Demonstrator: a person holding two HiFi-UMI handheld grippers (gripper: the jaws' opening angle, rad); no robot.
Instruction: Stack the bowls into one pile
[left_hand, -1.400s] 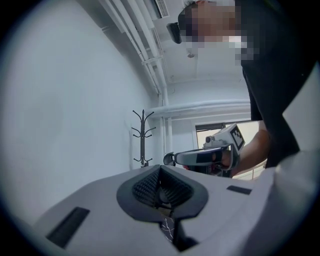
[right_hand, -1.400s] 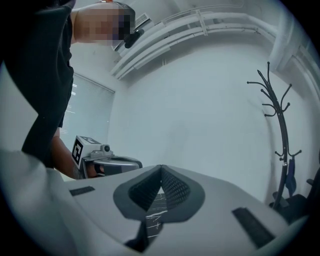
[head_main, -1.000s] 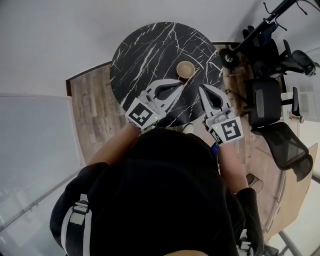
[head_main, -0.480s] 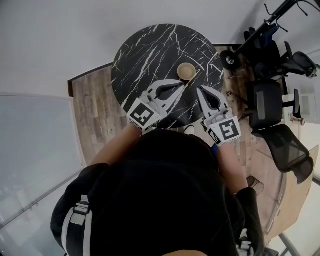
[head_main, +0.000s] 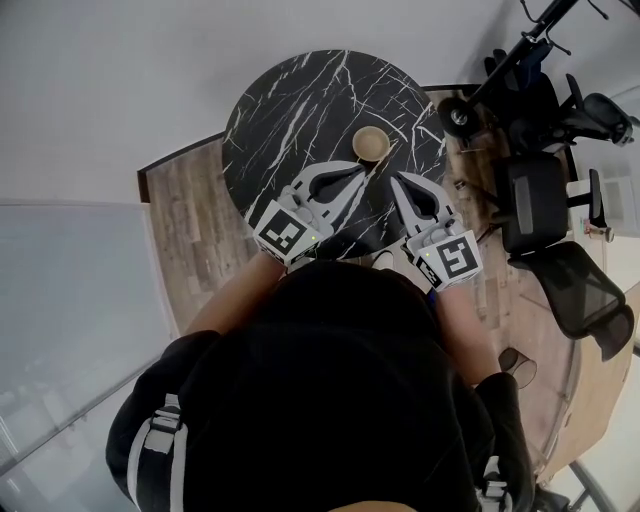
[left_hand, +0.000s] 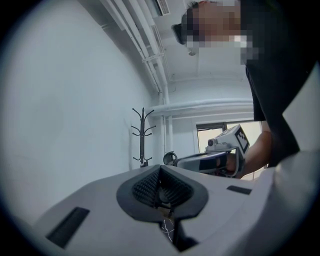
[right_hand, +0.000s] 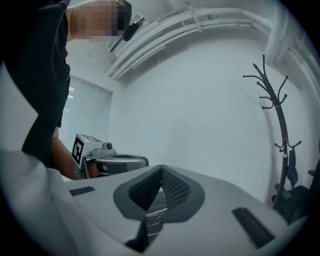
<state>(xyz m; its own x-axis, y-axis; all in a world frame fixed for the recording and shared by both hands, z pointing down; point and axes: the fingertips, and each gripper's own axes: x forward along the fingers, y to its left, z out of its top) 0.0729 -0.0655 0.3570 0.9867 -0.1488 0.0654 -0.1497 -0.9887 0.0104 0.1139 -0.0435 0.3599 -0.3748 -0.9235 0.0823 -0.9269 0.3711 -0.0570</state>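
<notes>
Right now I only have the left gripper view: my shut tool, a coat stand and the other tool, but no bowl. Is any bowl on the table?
Observer: Yes. In the head view a tan round bowl sits on the round black marble table, close ahead of the left tool.
Operator: Is it one bowl or a finished pile?
Observer: It is too small to tell, but no second bowl shows elsewhere on the visible tabletop.
Operator: Is the right tool carrying anything?
Observer: No. In the right gripper view, the right tool has its jaws together with nothing between them.
</notes>
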